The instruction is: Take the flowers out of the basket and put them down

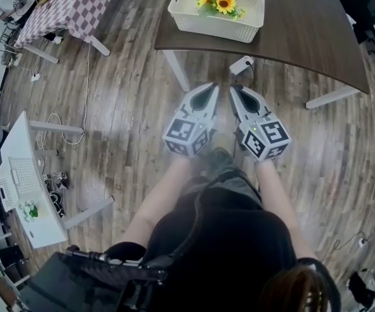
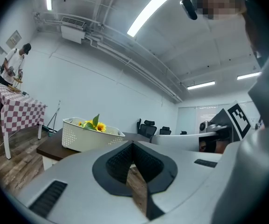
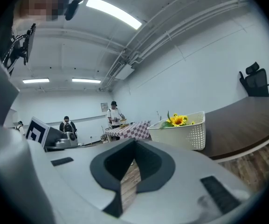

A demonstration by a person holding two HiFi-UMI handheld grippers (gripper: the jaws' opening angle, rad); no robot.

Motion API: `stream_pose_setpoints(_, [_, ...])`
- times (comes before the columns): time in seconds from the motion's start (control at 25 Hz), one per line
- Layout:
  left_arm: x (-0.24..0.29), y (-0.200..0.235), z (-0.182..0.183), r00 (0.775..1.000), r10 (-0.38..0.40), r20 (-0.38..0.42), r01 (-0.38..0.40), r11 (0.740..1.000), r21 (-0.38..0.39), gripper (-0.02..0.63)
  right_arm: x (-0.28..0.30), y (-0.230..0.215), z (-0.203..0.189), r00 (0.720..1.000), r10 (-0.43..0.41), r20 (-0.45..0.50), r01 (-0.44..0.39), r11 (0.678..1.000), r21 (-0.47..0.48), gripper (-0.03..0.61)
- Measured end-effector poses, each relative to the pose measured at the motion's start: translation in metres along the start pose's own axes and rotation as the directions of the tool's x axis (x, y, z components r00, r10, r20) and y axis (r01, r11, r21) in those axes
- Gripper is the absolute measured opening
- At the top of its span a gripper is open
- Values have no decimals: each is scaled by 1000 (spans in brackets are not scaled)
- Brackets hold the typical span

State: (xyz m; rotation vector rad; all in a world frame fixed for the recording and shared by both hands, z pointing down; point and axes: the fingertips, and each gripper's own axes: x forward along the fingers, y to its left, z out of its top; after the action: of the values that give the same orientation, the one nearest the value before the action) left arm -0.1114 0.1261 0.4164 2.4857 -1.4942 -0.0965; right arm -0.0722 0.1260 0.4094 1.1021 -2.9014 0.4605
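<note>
At the far left, a table with a checked cloth (image 1: 77, 2) stands on the wooden floor (image 1: 129, 96), well apart from the work area. We hold the left gripper (image 1: 210, 87) over the floor, near the front edge of the dark wooden table (image 1: 304, 31). Its jaws are closed together, with nothing between them.

Beyond the two grippers, a white perforated basket (image 1: 213, 28) sits on the dark wooden table, near its left end. The sunflowers (image 1: 221, 0) lie inside the basket, their yellow heads and green leaves showing above the rim.

We hold the right gripper (image 1: 235, 88) just beside the left gripper, pointing the same way. Its jaws are likewise closed and empty. Neither gripper touches the basket or the sunflowers.
</note>
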Motion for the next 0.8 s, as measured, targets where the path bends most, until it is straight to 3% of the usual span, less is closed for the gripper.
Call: stream_pose_setpoints(0.8, [119, 60, 17, 1000, 31, 2, -31, 999, -19, 0, 93, -90, 27, 997, 66, -38, -66, 998, 1, 3])
